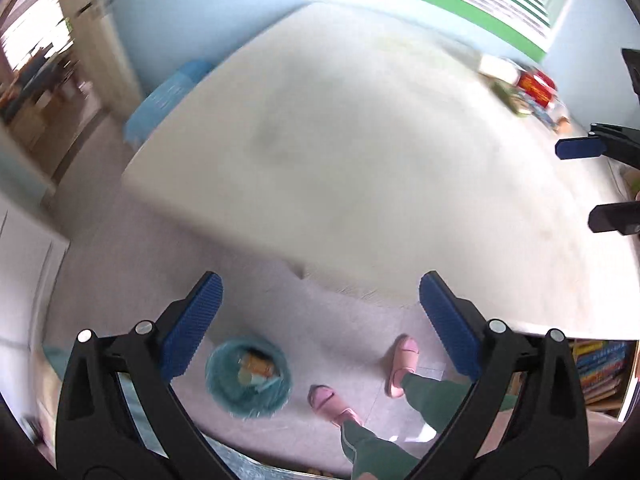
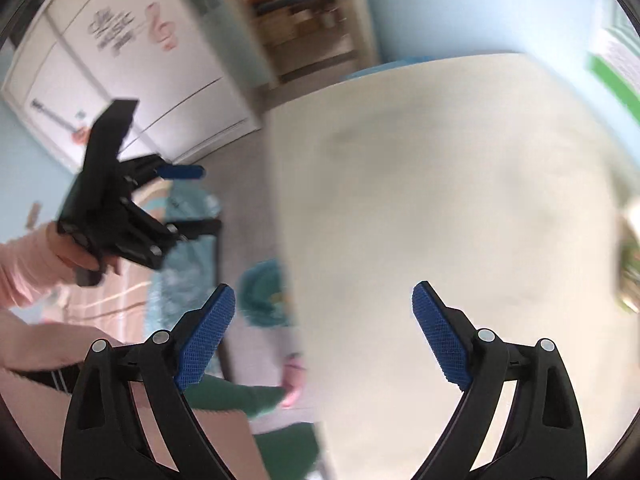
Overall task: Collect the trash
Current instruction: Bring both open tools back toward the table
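A: Both grippers empty, jaws spread wide. Left gripper (image 1: 320, 332) hangs over the floor by the table (image 1: 360, 160) edge; right gripper (image 2: 324, 336) is above the tabletop. Where's the trash?

B: One blurred pile of packets (image 1: 528, 92) at the table's far right corner, well apart from both. My read: carry a gripper across, steady first since the frames smear, then pinch one packet by an edge

A: Counts?

B: One lined bin (image 1: 248, 376) on the floor, already holding scraps. Packets too blurred to count
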Demonstrator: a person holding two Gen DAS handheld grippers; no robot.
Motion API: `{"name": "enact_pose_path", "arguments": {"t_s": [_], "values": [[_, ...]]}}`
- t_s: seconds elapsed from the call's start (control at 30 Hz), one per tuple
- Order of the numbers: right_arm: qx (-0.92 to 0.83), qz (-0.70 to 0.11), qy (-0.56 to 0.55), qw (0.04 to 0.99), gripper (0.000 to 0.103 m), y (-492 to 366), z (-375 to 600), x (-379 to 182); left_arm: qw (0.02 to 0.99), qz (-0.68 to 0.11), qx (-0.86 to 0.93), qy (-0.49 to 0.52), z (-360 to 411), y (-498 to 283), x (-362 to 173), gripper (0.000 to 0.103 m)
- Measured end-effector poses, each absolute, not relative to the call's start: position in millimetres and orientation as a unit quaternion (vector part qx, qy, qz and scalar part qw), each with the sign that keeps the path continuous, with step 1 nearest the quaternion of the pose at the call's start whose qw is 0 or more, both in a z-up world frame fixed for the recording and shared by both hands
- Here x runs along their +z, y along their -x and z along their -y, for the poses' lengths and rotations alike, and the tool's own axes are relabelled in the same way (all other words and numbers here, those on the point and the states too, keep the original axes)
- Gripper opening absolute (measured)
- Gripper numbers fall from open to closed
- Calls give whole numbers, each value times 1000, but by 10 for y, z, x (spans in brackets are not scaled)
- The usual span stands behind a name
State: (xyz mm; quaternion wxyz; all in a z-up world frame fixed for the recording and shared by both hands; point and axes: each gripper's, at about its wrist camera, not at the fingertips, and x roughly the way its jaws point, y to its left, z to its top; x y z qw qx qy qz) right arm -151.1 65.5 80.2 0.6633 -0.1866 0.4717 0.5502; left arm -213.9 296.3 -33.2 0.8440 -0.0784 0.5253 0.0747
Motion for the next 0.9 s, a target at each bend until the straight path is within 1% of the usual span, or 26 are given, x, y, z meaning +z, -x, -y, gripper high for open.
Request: {"name": "enact_pose_path", "arguments": {"t_s": [0.1,0.23,0.33,0.47,0.67,0.9], "values": [[509,-468,175,701,90,1158,-86,801,852,-521,29,40,-2566,1624,-222,96],[457,-486,150,729,90,713,595,684,856,-516,-21,13,-2053,1056,-143,96],[424,-490,143,748,90,461,1025,616,856,-513,-63,-11,-1589,618,-162,96],[393,-487,133,769,90,132,1507,551,851,-514,-103,-30,-1167,215,-228,96],[365,-485,130,784,90,-409,1849,510,848,-504,-135,-89,-620,-402,-259,96],[296,-522,82,796,89,-1286,1908,221,829,-530,-144,-107,-294,-1246,-499,96]]}}
